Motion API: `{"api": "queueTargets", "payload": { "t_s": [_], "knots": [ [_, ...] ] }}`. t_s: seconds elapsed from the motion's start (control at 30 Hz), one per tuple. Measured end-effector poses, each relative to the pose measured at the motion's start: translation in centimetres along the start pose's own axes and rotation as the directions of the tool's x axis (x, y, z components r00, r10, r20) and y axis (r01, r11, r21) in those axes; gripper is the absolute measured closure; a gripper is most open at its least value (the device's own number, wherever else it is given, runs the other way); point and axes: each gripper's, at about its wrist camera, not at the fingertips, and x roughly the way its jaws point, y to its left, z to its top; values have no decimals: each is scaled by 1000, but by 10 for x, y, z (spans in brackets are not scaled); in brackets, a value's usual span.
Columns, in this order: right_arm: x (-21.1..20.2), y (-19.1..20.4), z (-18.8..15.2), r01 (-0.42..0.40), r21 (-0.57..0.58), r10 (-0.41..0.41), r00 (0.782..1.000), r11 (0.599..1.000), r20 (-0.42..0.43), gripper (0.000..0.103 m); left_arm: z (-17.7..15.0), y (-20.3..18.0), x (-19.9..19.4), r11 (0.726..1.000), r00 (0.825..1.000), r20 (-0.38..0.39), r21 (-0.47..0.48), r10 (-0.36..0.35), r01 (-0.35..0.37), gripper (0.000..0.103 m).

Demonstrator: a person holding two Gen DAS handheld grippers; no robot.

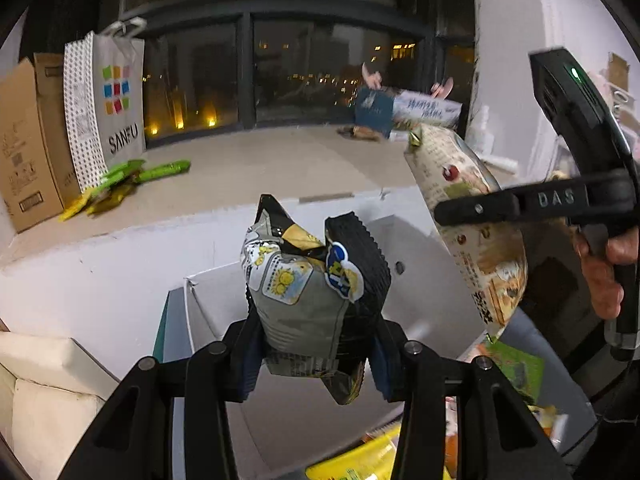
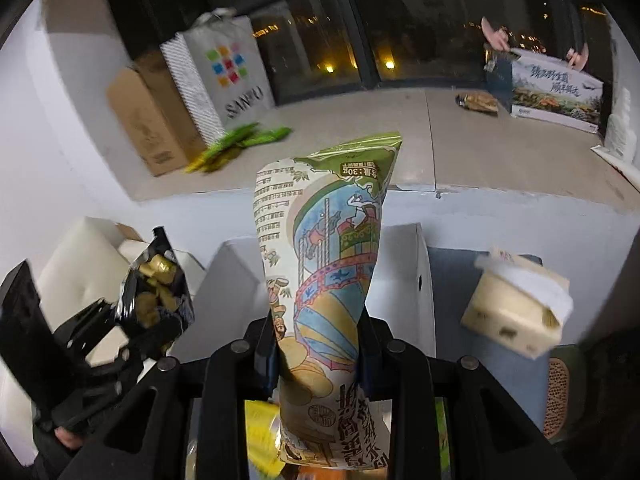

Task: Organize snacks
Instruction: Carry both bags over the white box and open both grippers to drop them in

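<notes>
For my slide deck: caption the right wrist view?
Right gripper holds an illustrated snack pouch upright above a white box.

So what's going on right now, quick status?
Left gripper shut on black snack bag. Right gripper shut on illustrated snack bag. White box ahead, nothing blocking.

We saw a grey, black and yellow snack packet (image 1: 298, 280) and a cream pouch (image 2: 324, 276) printed with green, blue and red cartoon drawings. Behind them stood a white shopping bag (image 1: 105, 100) bearing multicoloured squares and dotted sides, a plain brown carton (image 1: 28, 140) and bright green wrappers (image 1: 132, 178).
</notes>
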Motion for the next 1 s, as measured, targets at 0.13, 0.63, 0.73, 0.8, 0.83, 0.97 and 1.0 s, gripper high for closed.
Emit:
{"api": "queueTargets", "payload": {
  "t_s": [0.13, 0.63, 0.73, 0.8, 0.83, 0.97, 1.0],
  "knots": [
    [39, -10, 15, 19, 13, -18, 998, 1000, -64, 71, -7, 9, 27, 999, 997, -70, -39, -24, 22, 44],
    [-3, -15, -6, -54, 30, 50, 992, 998, 118, 0, -19, 24, -24, 997, 998, 59, -71, 20, -16, 0],
    [-24, -4, -18, -97, 1, 96, 986, 995, 137, 0, -27, 11, -48, 1000, 996, 93, -14, 15, -13, 0],
    [-41, 0, -30, -126, -7, 126, 981, 992, 146, 0, -35, 2, -65, 1000, 995, 95, 10, -4, 3, 0],
    [-51, 2, -40, -145, -11, 145, 978, 989, 152, 0, -41, -4, -76, 1000, 995, 93, 21, -16, 15, 0],
    [-90, 7, -83, -204, -15, 204, 962, 979, 184, 0, -61, -19, -110, 998, 994, 98, 26, -55, 53, 0],
    [-99, 9, -91, -213, -17, 212, 957, 977, 198, 0, -67, -21, -120, 997, 992, 105, 26, -73, 71, 0]
  ]
}}
